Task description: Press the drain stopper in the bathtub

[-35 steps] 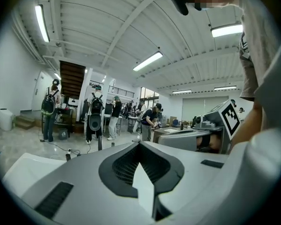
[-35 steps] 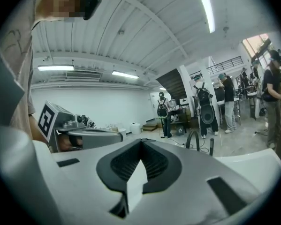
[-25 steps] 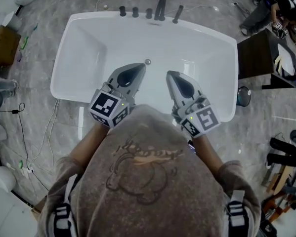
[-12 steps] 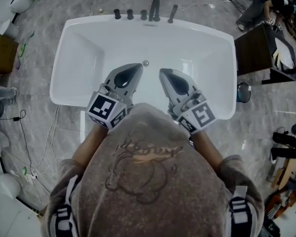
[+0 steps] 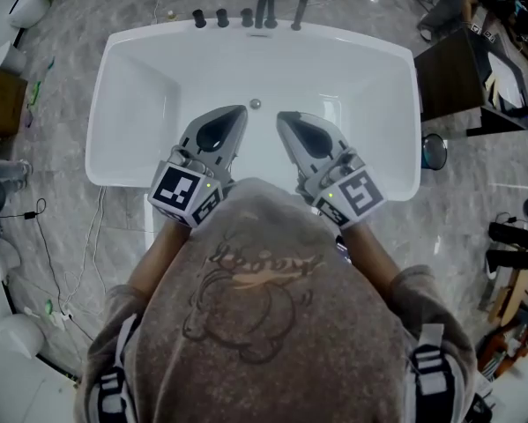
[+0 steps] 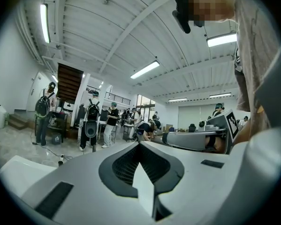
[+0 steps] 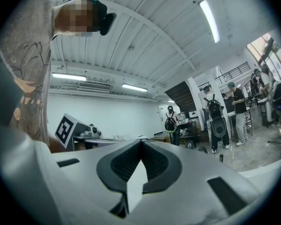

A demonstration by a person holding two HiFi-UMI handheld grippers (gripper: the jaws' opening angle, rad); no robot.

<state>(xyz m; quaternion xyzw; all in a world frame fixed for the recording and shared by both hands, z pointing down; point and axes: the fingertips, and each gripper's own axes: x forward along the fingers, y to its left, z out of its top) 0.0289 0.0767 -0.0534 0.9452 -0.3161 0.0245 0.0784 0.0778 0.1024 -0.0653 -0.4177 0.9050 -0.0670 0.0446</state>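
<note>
White bathtub (image 5: 149,95) lies below a person leaning over its near rim w/ a gripper in each hand, both held above the basin. The left gripper (image 5: 238,112) and right gripper (image 5: 284,118) each have jaws closed tip to tip w/ nothing between them, prob. so a blunt closed nose can push rather than grab. Both noses angle inward toward the drain stopper (image 5: 256,104), a small round metal cap on the tub floor, mid-basin below the faucet set (image 5: 265,11) and just beyond & between the two tips. Whether it sits raised or pressed down is too small to tell.
</note>
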